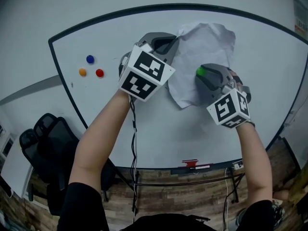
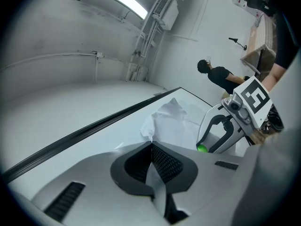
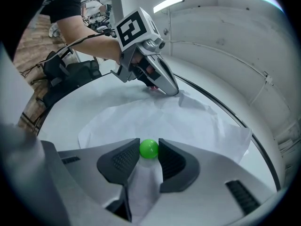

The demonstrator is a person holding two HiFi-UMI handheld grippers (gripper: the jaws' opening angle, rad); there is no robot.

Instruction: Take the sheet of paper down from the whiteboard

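Now both grippers are working the sheet of paper [image 1: 207, 47] on the whiteboard [image 1: 192, 129].
The left gripper [image 2: 151, 147] is pinching its 10 o'clock edge, jaws closed on it; the right gripper [image 1: 206, 76], nearer centre toward 6 o'clock, is clamping the green magnet [image 3: 149, 148] probably pinning it.

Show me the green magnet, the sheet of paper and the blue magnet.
green magnet [image 3: 149, 148], right gripper view, the ball's middle
sheet of paper [image 1: 207, 47], head view, upper middle
blue magnet [image 1: 90, 59], head view, centre
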